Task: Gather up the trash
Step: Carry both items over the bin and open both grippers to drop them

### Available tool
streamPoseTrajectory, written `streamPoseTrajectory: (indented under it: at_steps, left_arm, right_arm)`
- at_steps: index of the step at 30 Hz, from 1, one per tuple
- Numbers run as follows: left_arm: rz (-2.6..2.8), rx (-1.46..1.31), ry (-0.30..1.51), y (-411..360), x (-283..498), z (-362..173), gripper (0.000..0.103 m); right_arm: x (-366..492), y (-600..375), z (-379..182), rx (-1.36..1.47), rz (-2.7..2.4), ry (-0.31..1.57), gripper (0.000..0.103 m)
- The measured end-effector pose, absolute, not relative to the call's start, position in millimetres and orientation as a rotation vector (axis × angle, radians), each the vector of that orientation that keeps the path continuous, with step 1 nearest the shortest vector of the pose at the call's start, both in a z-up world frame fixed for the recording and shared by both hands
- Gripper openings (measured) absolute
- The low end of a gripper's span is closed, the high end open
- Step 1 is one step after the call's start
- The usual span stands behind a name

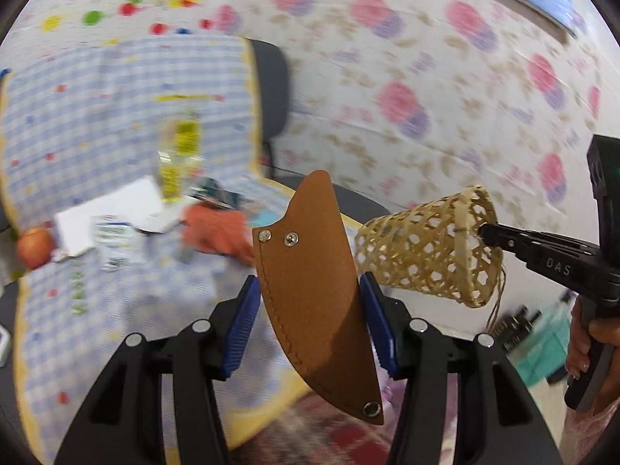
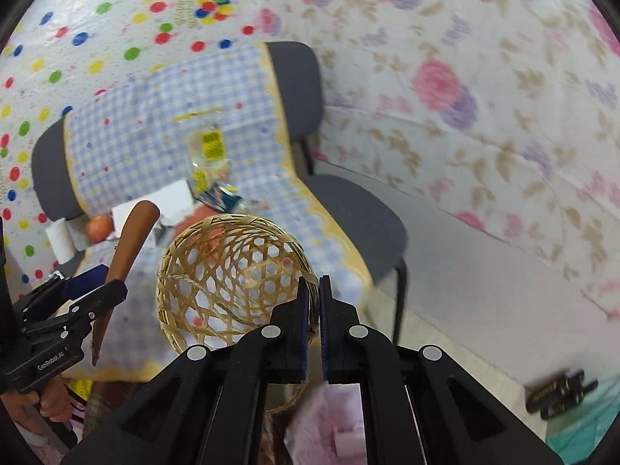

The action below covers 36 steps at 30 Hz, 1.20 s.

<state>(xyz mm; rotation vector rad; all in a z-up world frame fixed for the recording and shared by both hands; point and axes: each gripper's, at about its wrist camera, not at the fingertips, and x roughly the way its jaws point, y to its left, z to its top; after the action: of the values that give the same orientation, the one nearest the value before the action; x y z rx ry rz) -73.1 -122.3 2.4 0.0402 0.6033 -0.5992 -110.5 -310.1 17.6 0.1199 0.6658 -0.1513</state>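
Note:
My left gripper (image 1: 310,294) is shut on a brown leather sheath (image 1: 314,290), held upright above the checked cloth (image 1: 116,310). The sheath also shows in the right wrist view (image 2: 128,248), left of the basket. My right gripper (image 2: 314,302) is shut on the rim of a woven bamboo basket (image 2: 228,283), which is empty and tilted toward me. In the left wrist view the basket (image 1: 422,252) hangs in the air just right of the sheath, with the right gripper (image 1: 488,234) pinching its rim.
On the cloth lie an orange rag (image 1: 217,232), a clear bottle with a yellow label (image 1: 178,155), white paper (image 1: 112,213), wrappers (image 1: 112,240) and a red apple (image 1: 34,247). A grey chair (image 2: 348,209) carries the cloth. Dark objects (image 2: 562,391) lie on the floor at right.

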Motion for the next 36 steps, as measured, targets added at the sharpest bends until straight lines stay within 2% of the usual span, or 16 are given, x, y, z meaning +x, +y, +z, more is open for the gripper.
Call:
streamPoseTrajectory:
  at_steps: [11,14,15,16,17,18,20,27,36]
  left_arm:
    - [-0.864,0.131,0.772,-208.6,-91.9,-48.4,0.052]
    - [-0.912,0.165,0.787,-229.1,-97.9,-55.1,0.053]
    - [-0.911,0.175,0.791,-233.9,-97.4,-56.8,0.053]
    - [-0.911,0.187,0.792,-237.7,-98.4,-59.5,0.054]
    - [-0.915,0.193,0.797,-240.7,-99.0,-62.1,0.056]
    - [-0.916,0.196,0.805,-242.5,-99.8,-65.1,0.059]
    - [-0.926,0.197,0.821,-248.5,-98.8,-70.8,0.069]
    - [-0.857,0.18,0.816,-233.7,-88.1,-63.2,0.071]
    - [-0.656,0.13,0.734,-169.7,-74.1,-39.8,0.074]
  right_arm:
    - [-174.0,-363.8,-59.8,0.224,-0.329,0.84,0.007]
    - [-172.1,-379.8,-84.6,0.3,-0.312,0.889,0.018]
    - [-172.3,-383.9,-92.2,0.313,-0.306,0.899,0.031]
    - [-173.7,-385.1,-95.0,0.307,-0.319,0.898,0.04]
    - [-174.4,-386.6,-95.3,0.296,-0.329,0.897,0.041]
    - [-176.2,-388.2,-94.5,0.279,-0.339,0.894,0.042]
    - [-179.6,-394.6,-89.4,0.273,-0.357,0.876,0.043]
    - [-180.4,-407.8,-76.8,0.322,-0.365,0.809,0.044]
    - [-144.7,-376.6,-63.6,0.336,-0.23,0.759,0.044]
